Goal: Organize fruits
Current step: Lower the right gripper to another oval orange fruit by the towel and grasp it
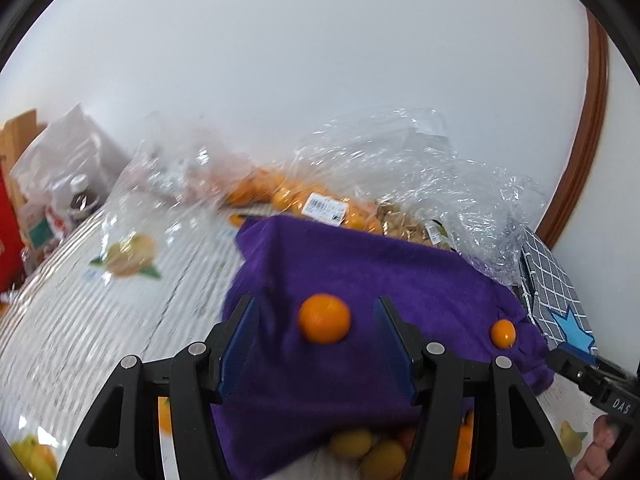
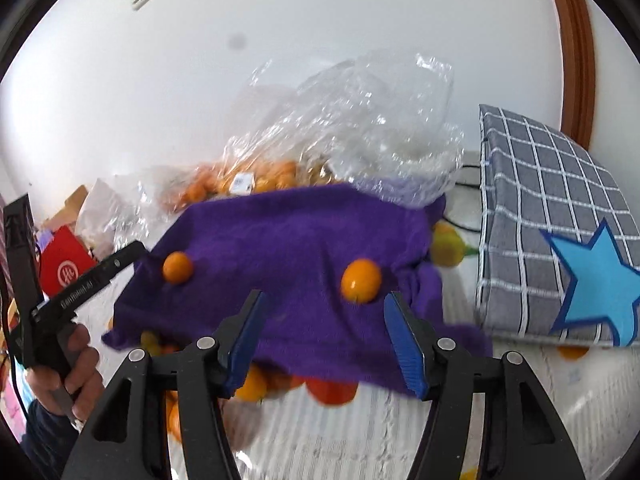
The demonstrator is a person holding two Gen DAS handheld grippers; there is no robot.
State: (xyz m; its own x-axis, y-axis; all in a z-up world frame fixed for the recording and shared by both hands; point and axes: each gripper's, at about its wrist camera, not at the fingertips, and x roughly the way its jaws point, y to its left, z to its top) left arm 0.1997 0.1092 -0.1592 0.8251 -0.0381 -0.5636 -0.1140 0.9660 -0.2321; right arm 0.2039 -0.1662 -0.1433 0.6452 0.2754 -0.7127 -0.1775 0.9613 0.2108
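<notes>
My left tongs [image 1: 316, 346] stand part open with nothing between the pads; a small orange fruit [image 1: 324, 319] lies on the purple cloth [image 1: 360, 276] just ahead of the tips, centred in the gap, so I judge I am lined up to take it. My right tongs [image 2: 324, 338] are likewise part open and empty, and a second fruit [image 2: 361, 281] sits just past them, nearer the right-hand pad. The cloth probably keeps both from rolling. Beyond its far edge, a clear plastic bag [image 2: 352, 120] holds more oranges, and right of it stands a checked fabric box [image 2: 540, 200], perhaps their destination.
</notes>
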